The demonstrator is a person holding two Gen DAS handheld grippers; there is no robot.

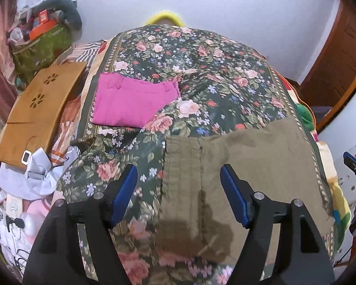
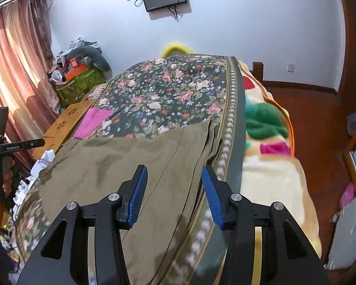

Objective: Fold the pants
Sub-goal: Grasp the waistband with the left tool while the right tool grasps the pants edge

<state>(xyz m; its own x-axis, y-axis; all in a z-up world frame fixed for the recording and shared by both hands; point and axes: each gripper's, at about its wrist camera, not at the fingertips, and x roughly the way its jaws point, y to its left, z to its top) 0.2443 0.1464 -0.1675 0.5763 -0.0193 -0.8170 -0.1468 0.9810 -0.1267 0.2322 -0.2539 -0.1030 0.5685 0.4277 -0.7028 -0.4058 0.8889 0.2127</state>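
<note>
Lying spread across the near end of the floral bedspread (image 1: 201, 66), the olive pants (image 1: 249, 156) reach the bed's right edge. Left gripper (image 1: 179, 190) hangs above them w/ jaws wide apart, nothing btwn them. Right gripper (image 2: 174, 193) is also spread, empty, over the pants' right side. Pink pants (image 1: 128, 102) sit folded further up, on the left, next to a brown board (image 1: 38, 109).

The left tool (image 1: 179, 193) hangs with jaws wide apart over olive-brown pants (image 1: 244, 166) spread on the floral bedspread (image 1: 201, 71); folded pink pants (image 1: 130, 102) lie farther up the bed.
</note>
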